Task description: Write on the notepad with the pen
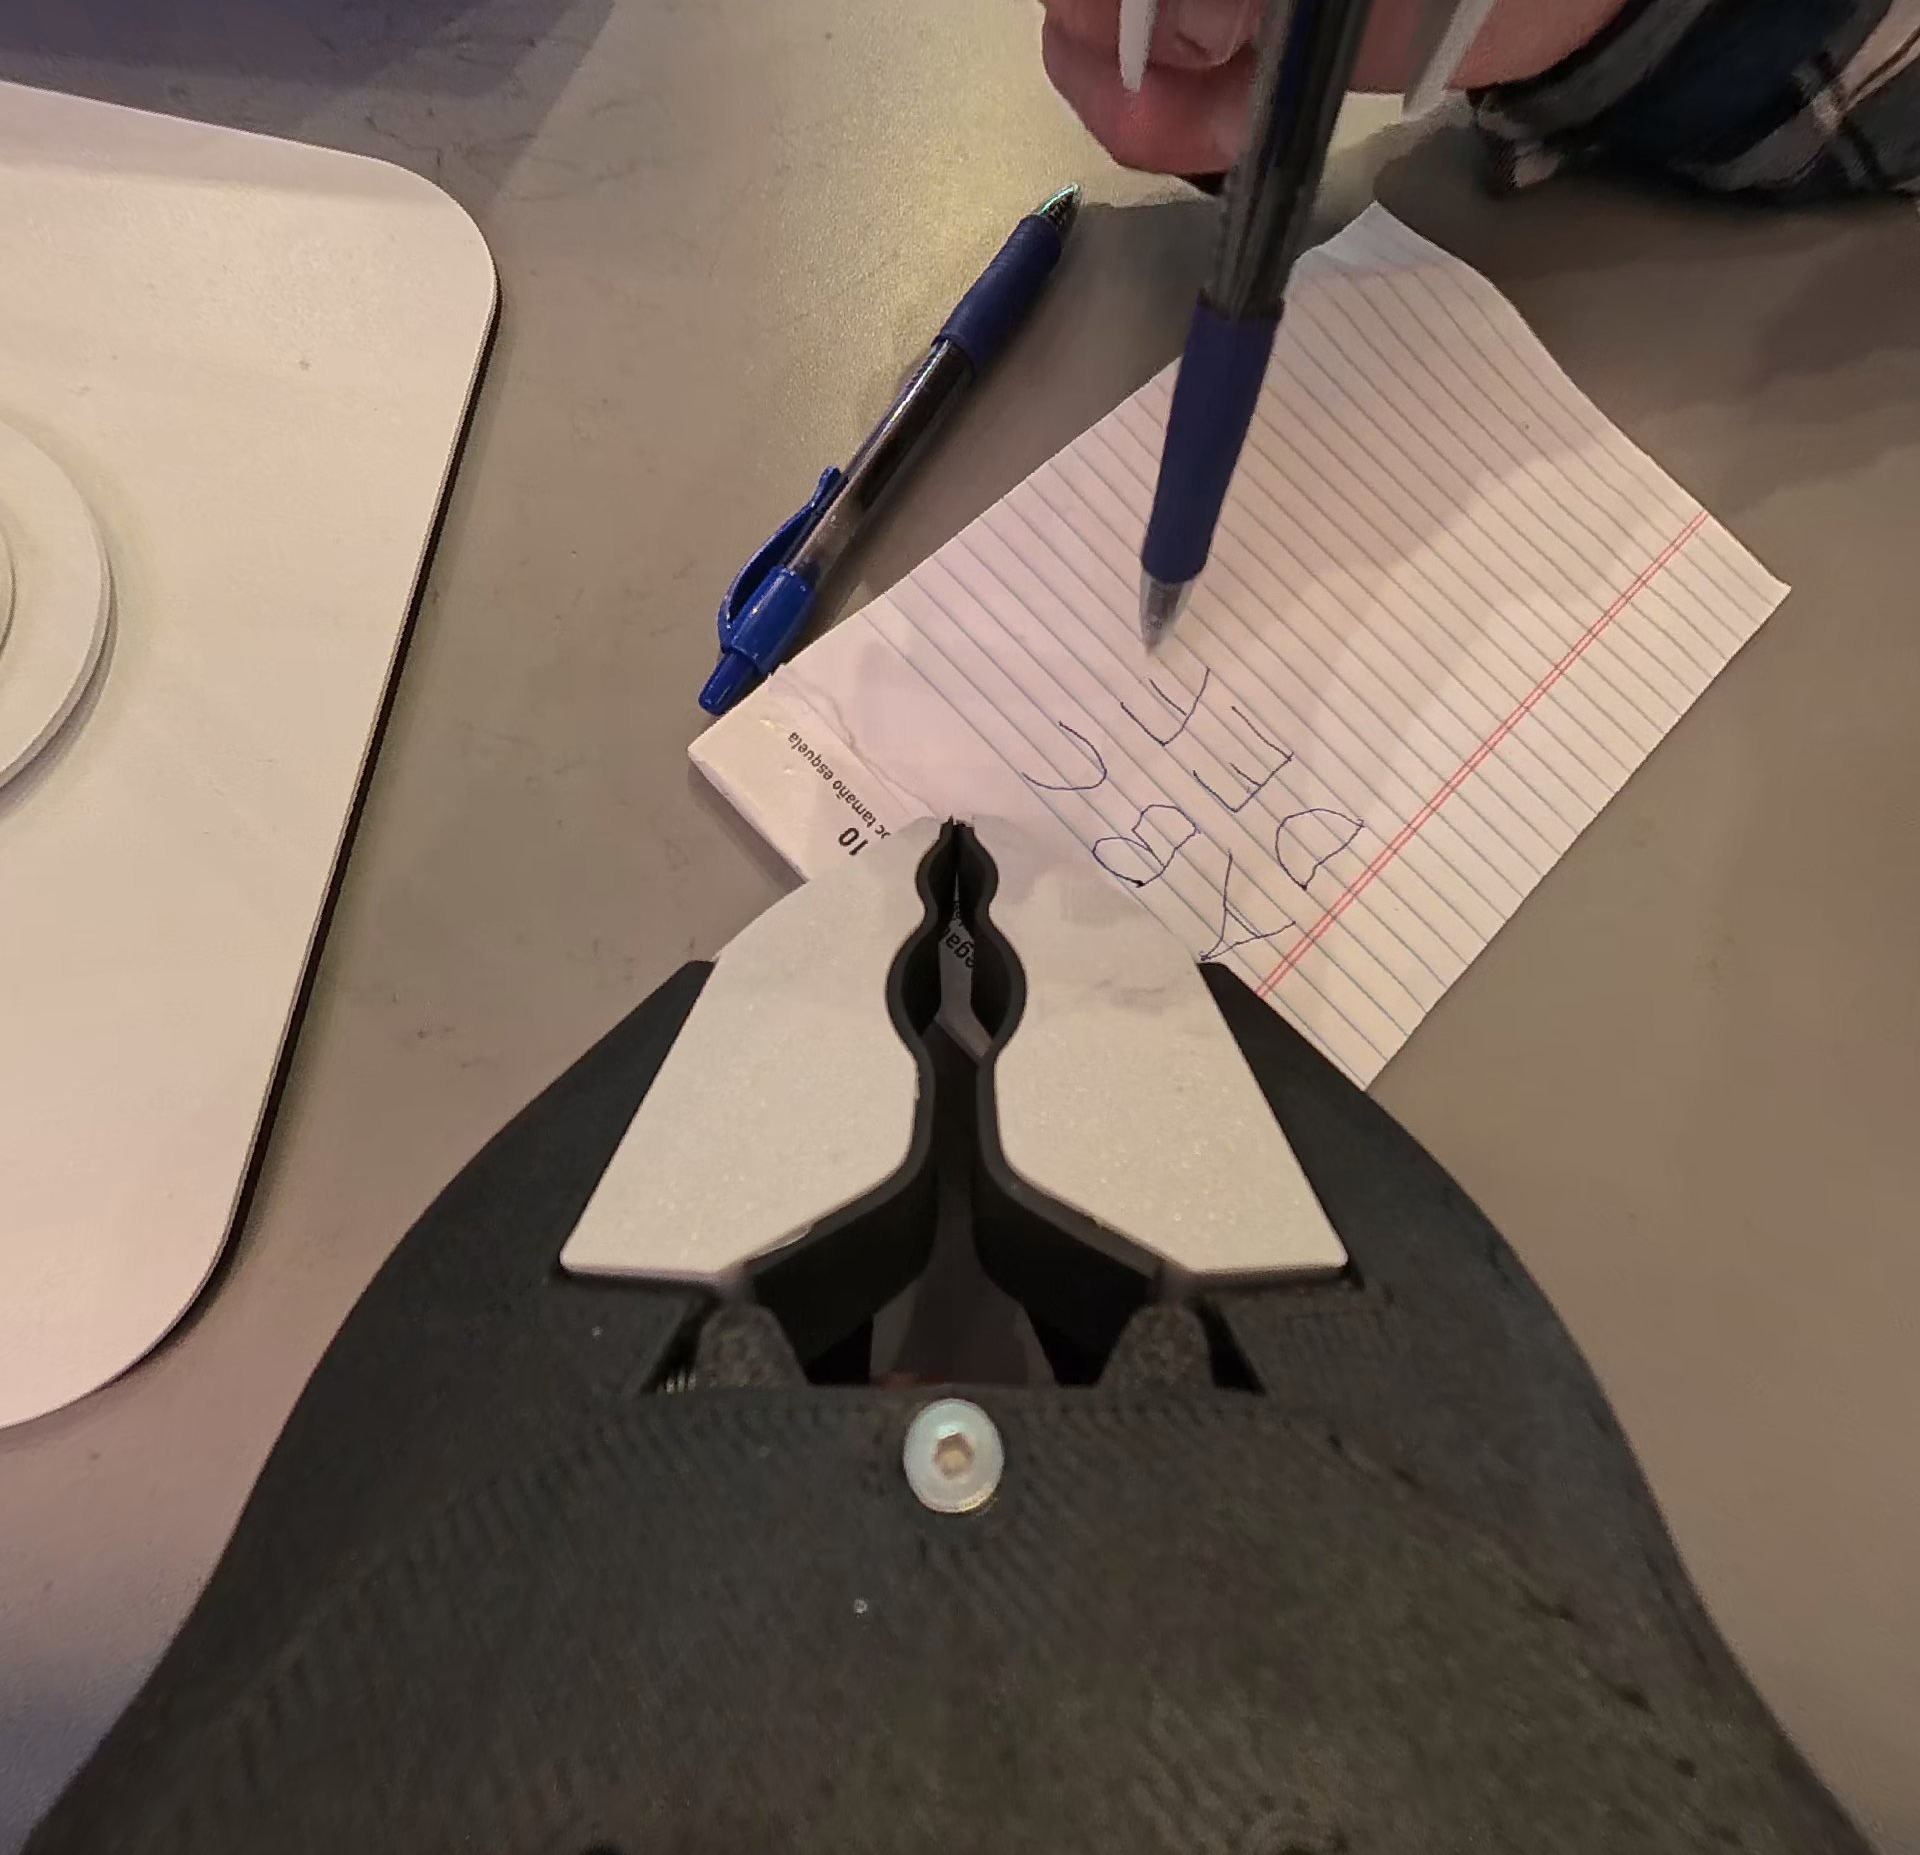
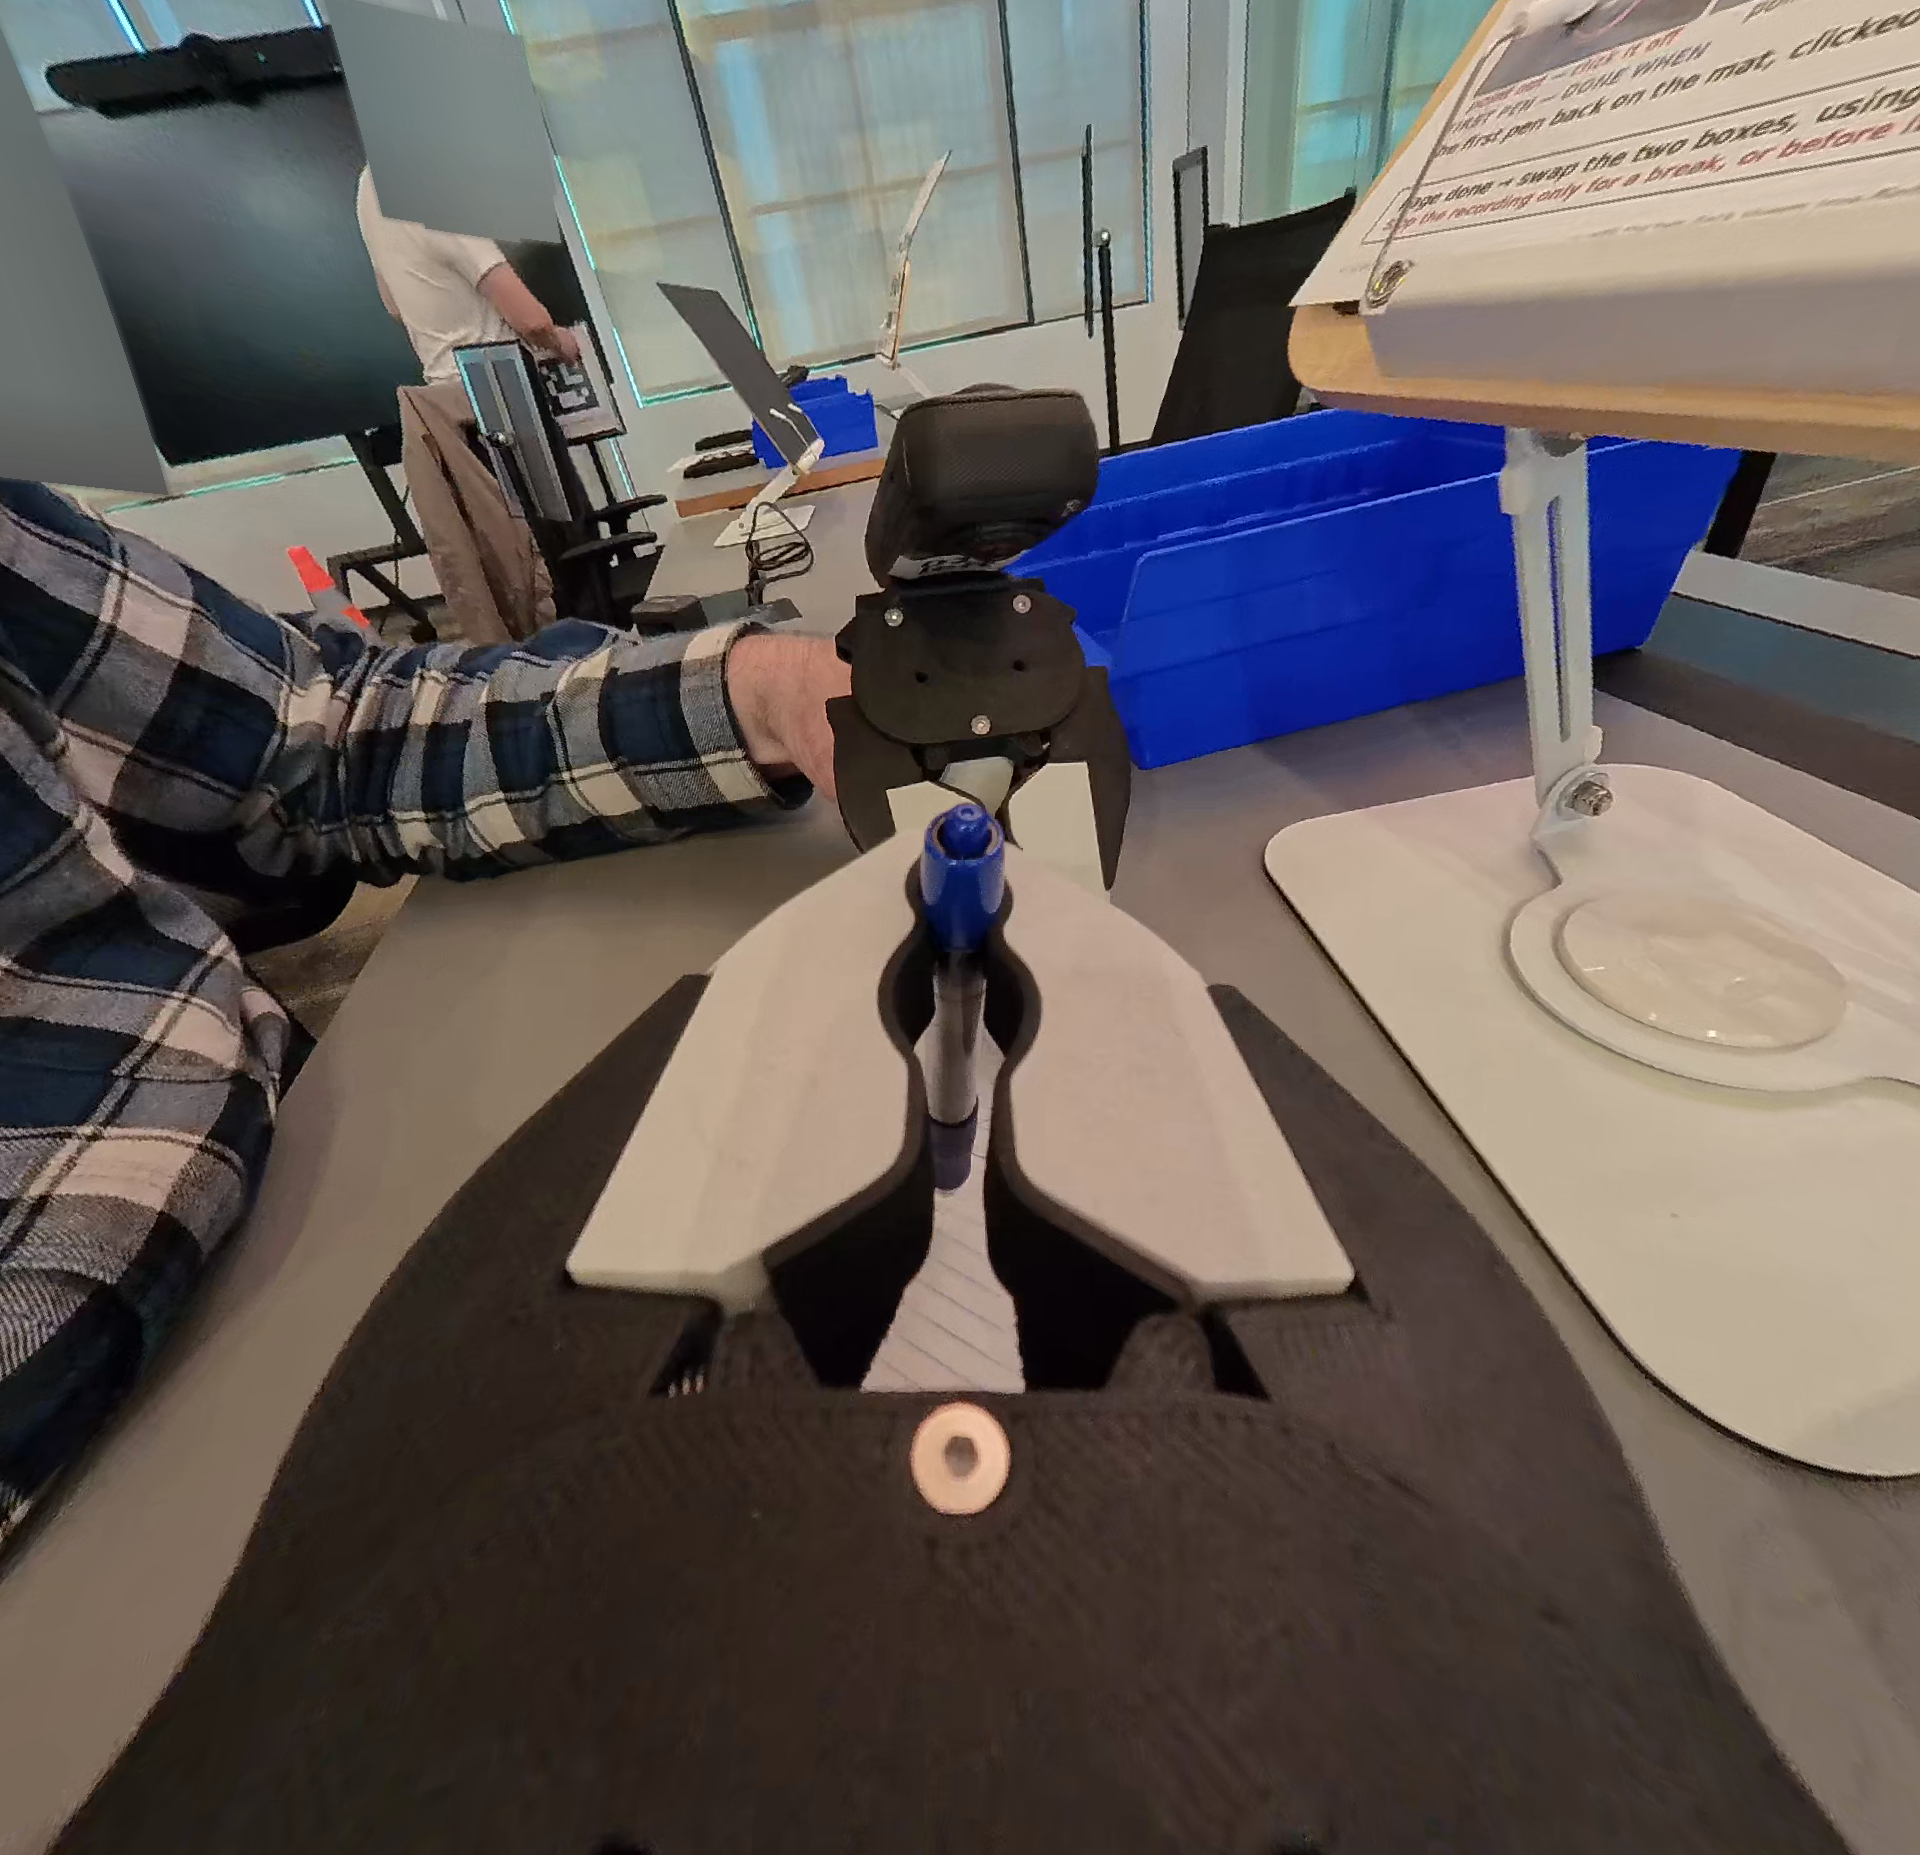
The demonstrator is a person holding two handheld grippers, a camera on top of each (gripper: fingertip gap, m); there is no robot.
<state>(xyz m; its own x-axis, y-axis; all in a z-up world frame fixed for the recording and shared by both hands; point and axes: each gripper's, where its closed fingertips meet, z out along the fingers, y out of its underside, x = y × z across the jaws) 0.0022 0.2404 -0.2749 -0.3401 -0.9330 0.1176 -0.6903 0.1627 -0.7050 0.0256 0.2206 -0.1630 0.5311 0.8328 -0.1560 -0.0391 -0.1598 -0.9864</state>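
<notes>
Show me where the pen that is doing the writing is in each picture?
Left wrist view: the pen slants down from the top, its tip on the notepad.
Right wrist view: the same pen stands in the middle, gripped between the right tongs.
Shared landmark: the white stand base.

Beside my work lay a spare blue pen (image 1: 891, 444) on the grey table (image 1: 644, 278); a white stand base (image 2: 1621, 1109) and blue bins (image 2: 1351, 579) sat nearby.
</notes>
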